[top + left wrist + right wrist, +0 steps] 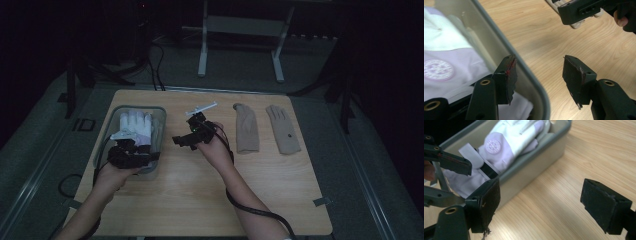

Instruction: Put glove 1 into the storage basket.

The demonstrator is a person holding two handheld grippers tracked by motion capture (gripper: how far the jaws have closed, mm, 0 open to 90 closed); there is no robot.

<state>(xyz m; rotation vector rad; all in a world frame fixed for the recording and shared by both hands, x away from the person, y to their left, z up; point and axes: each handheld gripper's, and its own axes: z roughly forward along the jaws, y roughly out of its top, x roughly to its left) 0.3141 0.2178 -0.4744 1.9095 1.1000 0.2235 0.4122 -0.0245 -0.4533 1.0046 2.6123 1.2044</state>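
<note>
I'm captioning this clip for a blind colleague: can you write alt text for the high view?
A person's two hands each hold a black tool over a wooden table: the left tool at a grey bin holding a white glove, the right tool open just beside the bin. Two beige gloves lie flat farther right.

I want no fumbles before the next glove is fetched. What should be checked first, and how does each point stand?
1. White glove lies inside the grey bin: ok.
2. Right tongs open, nothing between them: ok.
3. Left tongs straddle the bin's rim, not gripping it: ok.
4. Two beige gloves lie flat and apart on the table: ok.
5. Whether the white glove is one or a pair: cannot tell.
</note>
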